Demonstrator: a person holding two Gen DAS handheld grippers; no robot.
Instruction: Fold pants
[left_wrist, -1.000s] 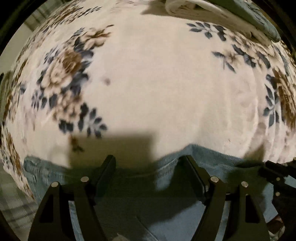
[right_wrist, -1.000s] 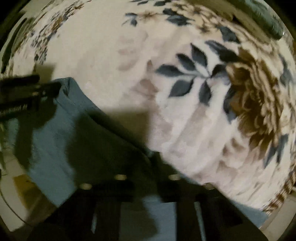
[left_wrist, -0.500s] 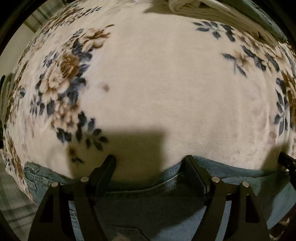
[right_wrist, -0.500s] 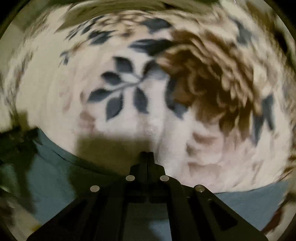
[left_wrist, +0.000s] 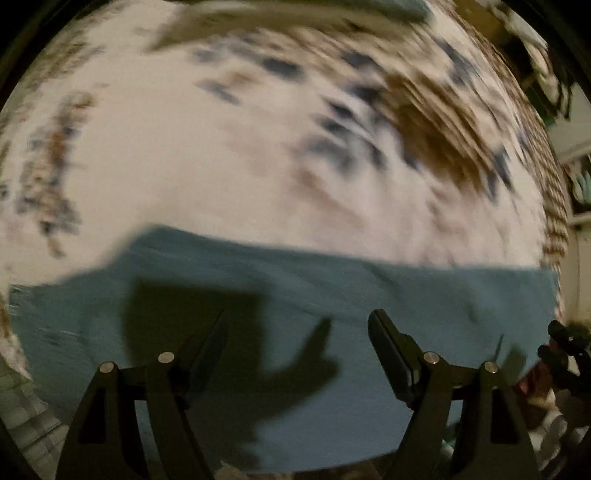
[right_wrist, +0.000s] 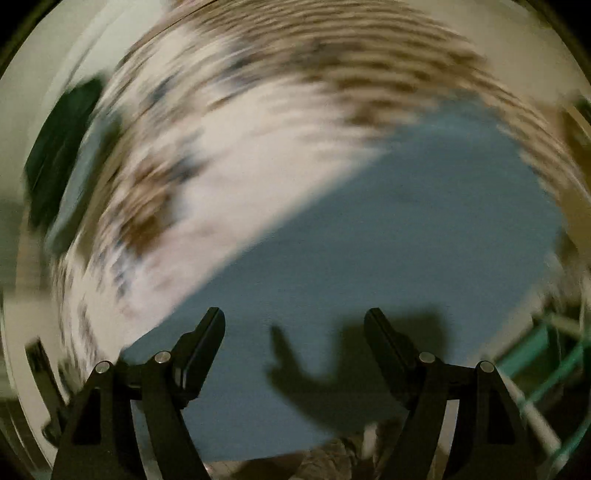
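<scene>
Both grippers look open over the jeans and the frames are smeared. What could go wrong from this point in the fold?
1. Both the left gripper and right gripper are open with nothing between the fingers, so the pants lie loose on the floral blanket and could spring out of their fold.
2. Heavy motion blur suggests fast moves; a hasty regrasp may pinch the blanket along with the denim edge.

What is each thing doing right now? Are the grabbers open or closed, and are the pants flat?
left gripper: open, holding nothing, above the pants.
right gripper: open, holding nothing, above the pants.
pants: lying on the blanket, looks flat; picture too blurry to see folds.
flowered blanket: spread out under the pants.
</scene>
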